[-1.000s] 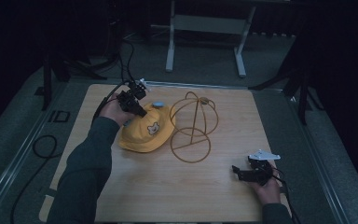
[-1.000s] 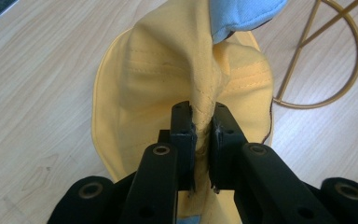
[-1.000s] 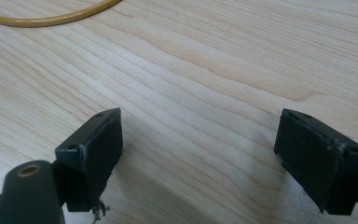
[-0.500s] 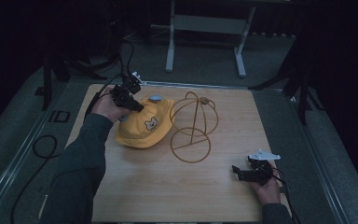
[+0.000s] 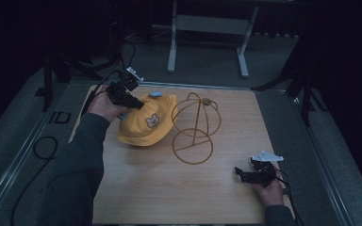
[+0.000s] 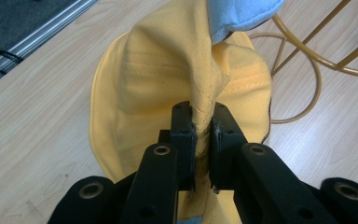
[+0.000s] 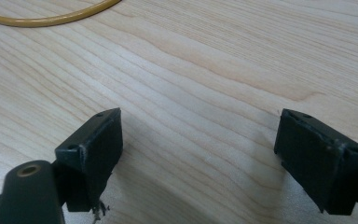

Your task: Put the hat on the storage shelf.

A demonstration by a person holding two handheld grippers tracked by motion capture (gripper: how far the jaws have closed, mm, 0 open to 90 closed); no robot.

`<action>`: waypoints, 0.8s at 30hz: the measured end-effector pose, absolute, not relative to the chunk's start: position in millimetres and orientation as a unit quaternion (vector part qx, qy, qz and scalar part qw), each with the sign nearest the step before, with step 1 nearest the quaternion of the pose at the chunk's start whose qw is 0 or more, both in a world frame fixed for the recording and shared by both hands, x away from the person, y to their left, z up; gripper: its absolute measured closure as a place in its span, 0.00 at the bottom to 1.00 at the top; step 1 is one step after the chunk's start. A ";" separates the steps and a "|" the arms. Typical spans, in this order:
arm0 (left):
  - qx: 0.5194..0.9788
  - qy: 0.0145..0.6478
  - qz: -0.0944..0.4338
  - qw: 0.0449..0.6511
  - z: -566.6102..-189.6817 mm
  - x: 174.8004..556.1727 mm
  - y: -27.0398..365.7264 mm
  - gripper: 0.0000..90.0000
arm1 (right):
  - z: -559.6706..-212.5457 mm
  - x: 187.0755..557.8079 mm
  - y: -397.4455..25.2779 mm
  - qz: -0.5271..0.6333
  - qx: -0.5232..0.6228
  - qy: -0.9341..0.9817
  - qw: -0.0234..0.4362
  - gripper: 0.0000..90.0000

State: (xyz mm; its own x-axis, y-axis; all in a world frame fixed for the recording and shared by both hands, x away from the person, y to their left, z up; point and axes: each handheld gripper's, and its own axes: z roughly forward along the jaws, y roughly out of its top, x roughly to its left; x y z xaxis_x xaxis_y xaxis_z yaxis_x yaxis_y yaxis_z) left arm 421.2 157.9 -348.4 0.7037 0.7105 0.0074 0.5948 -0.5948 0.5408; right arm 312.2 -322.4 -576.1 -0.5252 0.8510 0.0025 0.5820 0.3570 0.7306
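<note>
The left gripper [image 5: 133,102] has its jaws clamped on a pinched fold of the yellow hat [image 5: 146,123], seen close in the left gripper view as a ridge of fabric [image 6: 200,112] squeezed between the two pads. The hat lies on the table [image 5: 169,188], just left of the wire stand [image 5: 195,127], its brim touching or nearly touching the stand's base ring; a pale blue patch [image 5: 156,93] shows at the hat's far edge. The right gripper [image 5: 245,175] rests low on the table, to the right of the stand and nearer the person, jaws wide apart and holding nothing.

The step in hand looks like lifting the hat to set it on the stand. The next move likely calls for raising the hat clear of the table, carrying it right over the stand's dome, and lowering it so the crown opens over the wires.
</note>
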 end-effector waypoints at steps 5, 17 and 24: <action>0.882 0.372 0.113 0.268 -344.7 419.6 162.9 0.91 | -576.1 312.2 -322.4 0.348 0.447 0.801 0.193 0.17; 0.879 0.365 0.123 0.282 -327.1 414.0 164.4 0.91 | -576.1 312.2 -322.4 0.348 0.447 0.801 0.193 0.17; 0.874 0.365 0.129 0.293 -316.5 413.2 164.2 0.91 | -576.0 312.2 -322.4 0.348 0.447 0.801 0.193 0.17</action>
